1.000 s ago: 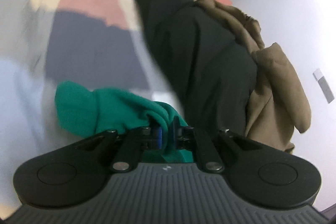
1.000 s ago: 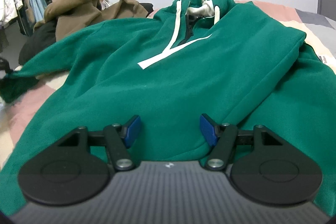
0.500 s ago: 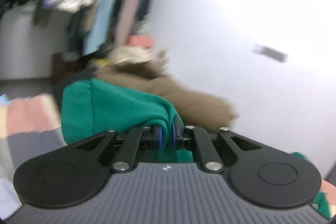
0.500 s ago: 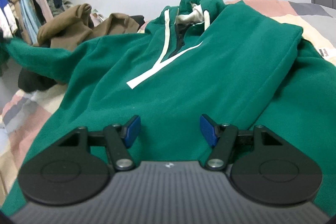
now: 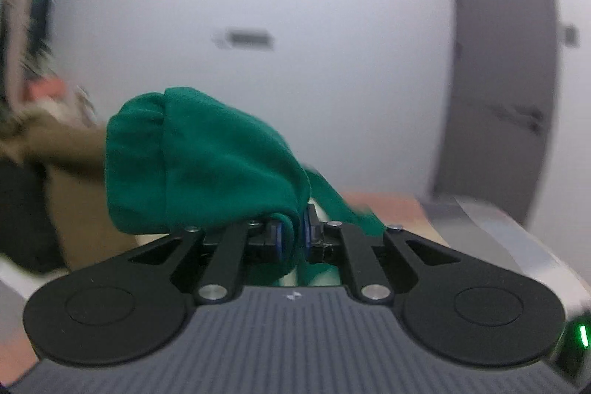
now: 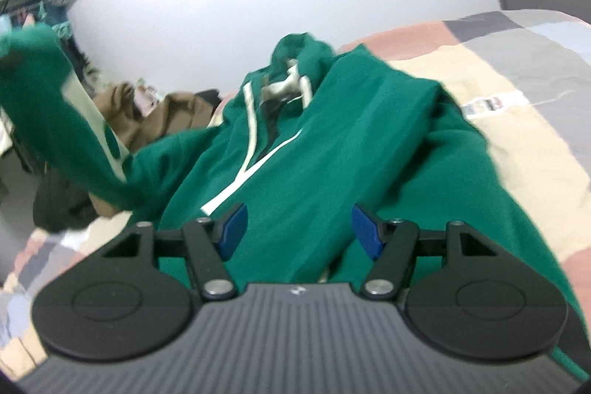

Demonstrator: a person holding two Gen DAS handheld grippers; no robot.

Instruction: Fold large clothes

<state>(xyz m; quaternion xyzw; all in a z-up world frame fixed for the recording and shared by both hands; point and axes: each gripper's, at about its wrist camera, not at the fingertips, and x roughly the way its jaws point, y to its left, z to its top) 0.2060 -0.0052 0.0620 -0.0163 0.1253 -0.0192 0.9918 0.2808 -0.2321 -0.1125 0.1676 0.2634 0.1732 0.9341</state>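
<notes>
Two tongs: left tongs (image 5: 291, 239) clamped on hoodie sleeve (image 5: 207, 165), raised off bed (image 6: 517, 120). Right tongs (image 6: 295, 228) spread wide, gripping nothing, over hoodie (image 6: 314, 150) lying on bed. Brown garment (image 6: 173, 113) behind it.

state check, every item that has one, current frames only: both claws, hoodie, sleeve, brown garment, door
left claw: shut on the sleeve cuff
right claw: open, holding nothing, above the hoodie front
green hoodie: front up on the bed, not yet folded
left sleeve: lifted off the bed
white drawstrings: loose across the chest
brown garment: crumpled beside the hoodie
grey door: closed
</notes>
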